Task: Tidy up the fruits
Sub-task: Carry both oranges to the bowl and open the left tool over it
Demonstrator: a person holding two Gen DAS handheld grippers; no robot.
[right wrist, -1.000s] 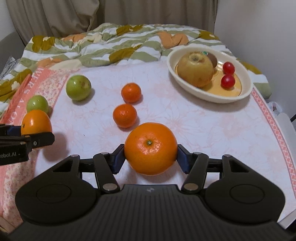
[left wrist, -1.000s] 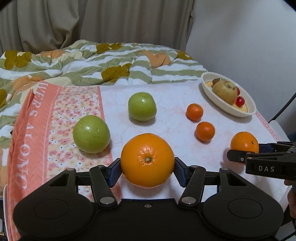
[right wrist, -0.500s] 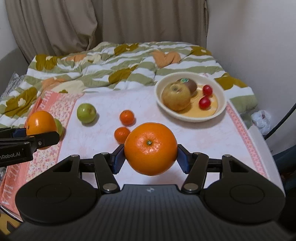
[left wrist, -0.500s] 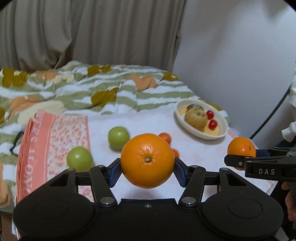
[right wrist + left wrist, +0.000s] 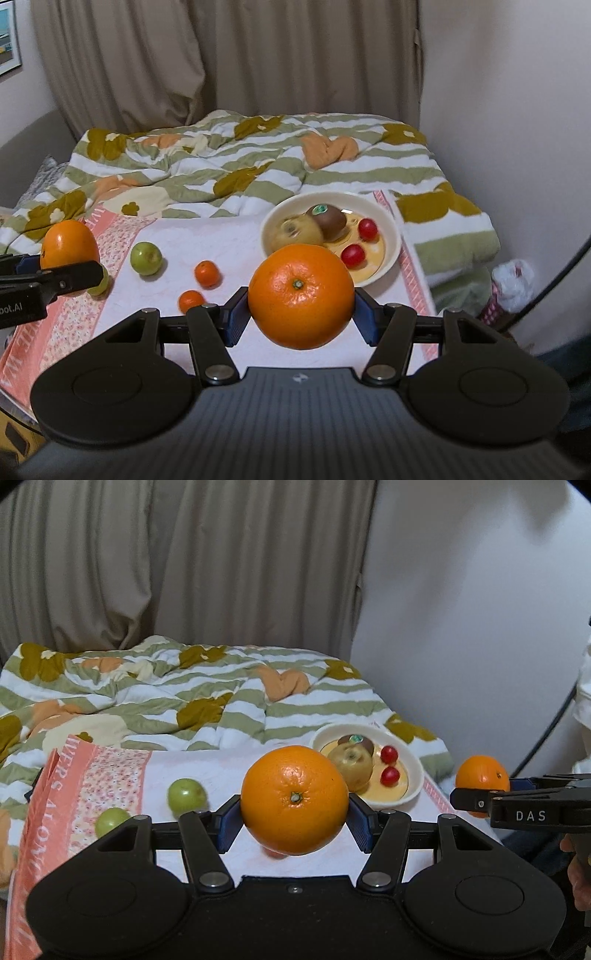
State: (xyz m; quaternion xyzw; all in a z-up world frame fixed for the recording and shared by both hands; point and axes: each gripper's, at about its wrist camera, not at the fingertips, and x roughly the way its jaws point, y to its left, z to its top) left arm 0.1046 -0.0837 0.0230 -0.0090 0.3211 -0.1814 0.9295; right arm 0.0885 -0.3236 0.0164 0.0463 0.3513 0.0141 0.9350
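The left gripper (image 5: pixel 294 814) is clamping a large orange (image 5: pixel 294 799) between its 2 blue pads, the stem scar facing the camera and the fruit hanging clear above the pale cloth (image 5: pixel 221 771). The right gripper (image 5: pixel 300 314) is squeezing a second orange (image 5: pixel 301 295) the same way, pads pressing on both flanks. Beyond the left jaws and slightly to their right, a cream bowl (image 5: pixel 413 771) is sitting on the cloth, holding a yellowish apple (image 5: pixel 354 768), a kiwi (image 5: pixel 356 740) and 2 cherry tomatoes (image 5: pixel 389 764). Ahead of the left jaws on their left side, 2 green apples (image 5: pixel 186 795) are lying apart from the bowl. Ahead of the right jaws to their left, 2 small mandarins (image 5: pixel 207 273) are lying near each other on the cloth. A striped quilt (image 5: pixel 258 158) is bunching up past the bowl
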